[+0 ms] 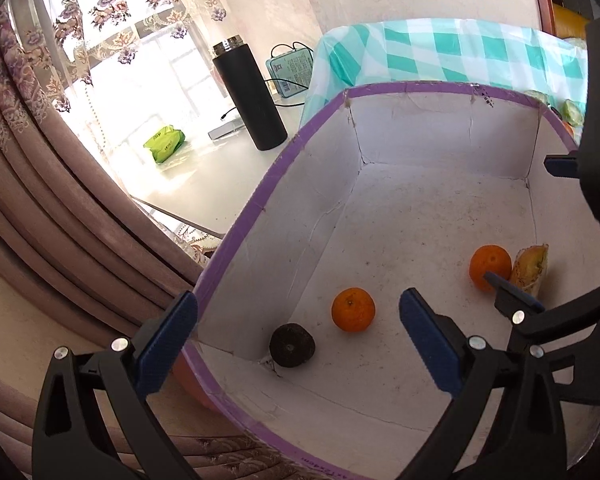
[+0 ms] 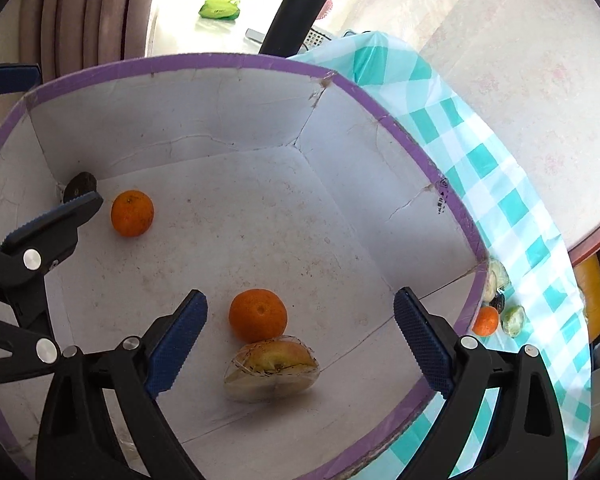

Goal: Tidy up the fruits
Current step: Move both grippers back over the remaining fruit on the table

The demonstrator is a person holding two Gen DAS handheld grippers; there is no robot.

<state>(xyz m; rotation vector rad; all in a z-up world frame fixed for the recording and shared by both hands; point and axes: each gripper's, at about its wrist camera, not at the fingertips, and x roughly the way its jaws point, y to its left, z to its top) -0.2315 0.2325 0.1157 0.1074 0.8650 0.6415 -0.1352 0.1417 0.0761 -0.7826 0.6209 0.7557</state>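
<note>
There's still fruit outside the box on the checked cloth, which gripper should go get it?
Probably right. The loose orange lies just beyond the box wall beside the open, empty right gripper. The left gripper hangs over the box's opposite end.

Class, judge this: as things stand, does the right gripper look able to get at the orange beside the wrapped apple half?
Probably yes. The right gripper is open above the box, with the orange lying uncovered between its fingers; only the apple half touches its near side.
</note>
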